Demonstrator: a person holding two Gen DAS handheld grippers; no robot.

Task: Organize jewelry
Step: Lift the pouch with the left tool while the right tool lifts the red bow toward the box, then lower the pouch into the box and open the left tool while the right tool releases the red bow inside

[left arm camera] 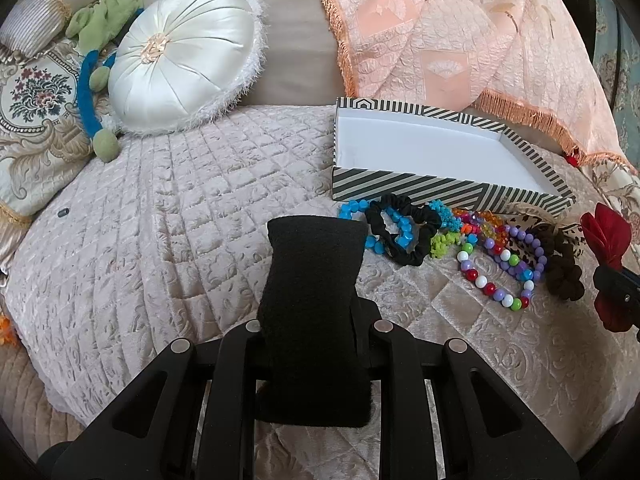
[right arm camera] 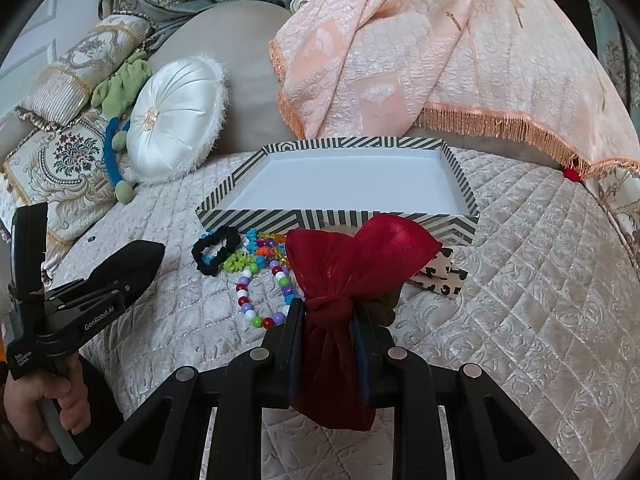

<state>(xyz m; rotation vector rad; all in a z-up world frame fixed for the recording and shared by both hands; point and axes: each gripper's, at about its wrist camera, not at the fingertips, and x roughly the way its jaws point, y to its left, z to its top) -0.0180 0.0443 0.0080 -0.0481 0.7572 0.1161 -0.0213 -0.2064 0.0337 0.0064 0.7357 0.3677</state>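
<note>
A striped box with a white inside lies open on the quilted bed. In front of it lies a pile: a black scrunchie, a blue bead bracelet, green and orange pieces, a multicoloured bead bracelet, a brown scrunchie and a leopard-print piece. My right gripper is shut on a red fabric bow, held above the pile near the box's front wall. My left gripper is shut and empty, left of the pile.
A white round satin cushion, a green and blue plush toy and patterned pillows lie at the back left. A peach fringed blanket hangs behind the box.
</note>
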